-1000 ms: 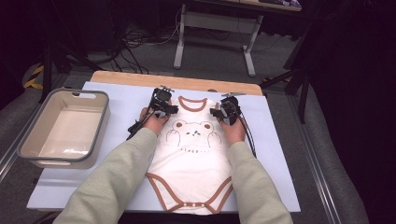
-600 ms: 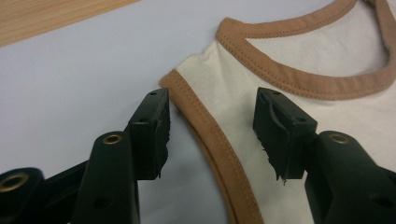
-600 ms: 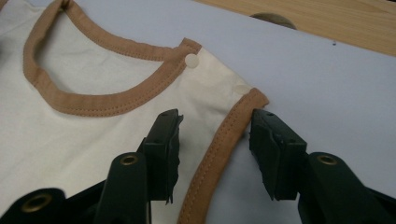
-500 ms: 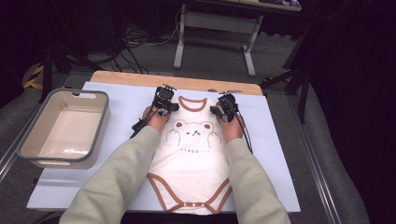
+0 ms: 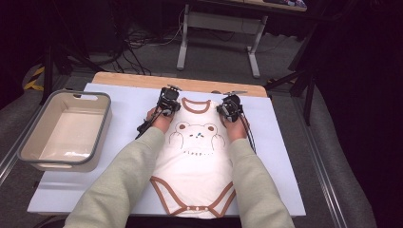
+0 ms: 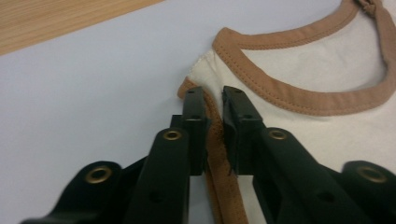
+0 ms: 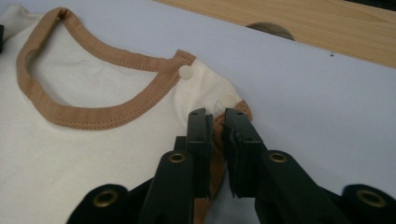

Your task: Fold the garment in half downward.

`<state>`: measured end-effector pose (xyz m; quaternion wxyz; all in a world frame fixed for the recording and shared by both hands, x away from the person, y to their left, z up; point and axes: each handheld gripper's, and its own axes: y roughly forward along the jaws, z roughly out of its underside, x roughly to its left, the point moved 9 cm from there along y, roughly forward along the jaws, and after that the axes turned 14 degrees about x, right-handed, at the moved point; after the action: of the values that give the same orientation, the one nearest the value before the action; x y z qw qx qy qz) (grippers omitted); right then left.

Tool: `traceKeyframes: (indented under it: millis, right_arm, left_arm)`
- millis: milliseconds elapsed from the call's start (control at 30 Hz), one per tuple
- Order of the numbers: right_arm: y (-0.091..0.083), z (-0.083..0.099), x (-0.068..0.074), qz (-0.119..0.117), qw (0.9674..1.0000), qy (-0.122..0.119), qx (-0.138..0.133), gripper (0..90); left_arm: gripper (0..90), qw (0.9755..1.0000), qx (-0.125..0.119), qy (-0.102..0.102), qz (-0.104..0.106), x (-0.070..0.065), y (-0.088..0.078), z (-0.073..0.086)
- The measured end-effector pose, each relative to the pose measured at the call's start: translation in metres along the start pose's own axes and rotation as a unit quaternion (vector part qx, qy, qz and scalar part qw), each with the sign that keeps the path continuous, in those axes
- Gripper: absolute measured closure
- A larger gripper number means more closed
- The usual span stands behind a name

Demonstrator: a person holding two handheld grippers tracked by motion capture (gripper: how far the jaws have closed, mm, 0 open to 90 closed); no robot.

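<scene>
Bodysuit (image 5: 197, 152) shoulders pinched in both claws.

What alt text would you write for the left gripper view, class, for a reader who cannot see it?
The left gripper's two black jaws pinch the brown-trimmed shoulder edge of a cream baby bodysuit, having just closed on it. The bodysuit lies flat on a pale blue mat, its brown neckline curving to the right, with a strip of wooden tabletop beyond.

A wooden table (image 5: 142, 80) carries a pale blue mat (image 5: 285, 156) over most of its top; on the mat a cream bodysuit (image 5: 195, 166) lies flat at centre; a grey-rimmed tub (image 5: 97, 137) sits at nine o'clock.
</scene>
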<state>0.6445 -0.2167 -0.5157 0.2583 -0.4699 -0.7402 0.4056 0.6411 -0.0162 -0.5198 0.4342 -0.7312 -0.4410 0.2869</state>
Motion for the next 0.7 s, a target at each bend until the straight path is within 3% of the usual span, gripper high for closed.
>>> traceKeyframes:
  millis: [133, 300, 467, 700]
  right_arm:
    - [-0.002, -0.001, 0.000, 0.002, 0.9999, -0.013, 0.000, 86.5]
    - [-0.012, -0.006, 0.001, 0.003, 0.9995, -0.025, -0.016, 87.1]
    - [-0.029, -0.017, 0.000, 0.012, 0.9980, -0.035, -0.052, 87.2]
    - [-0.055, -0.033, 0.001, 0.004, 0.9956, -0.033, -0.087, 87.2]
  left_arm:
    - [85.9, 0.9997, 0.005, 0.023, -0.009, -0.002, -0.003, 0.000]
    - [86.5, 0.9995, -0.017, 0.025, -0.011, 0.002, -0.014, -0.008]
    - [86.5, 0.9981, -0.045, 0.037, -0.019, 0.005, -0.027, -0.019]
    - [86.5, 0.9961, -0.083, 0.030, -0.010, 0.010, -0.051, -0.033]
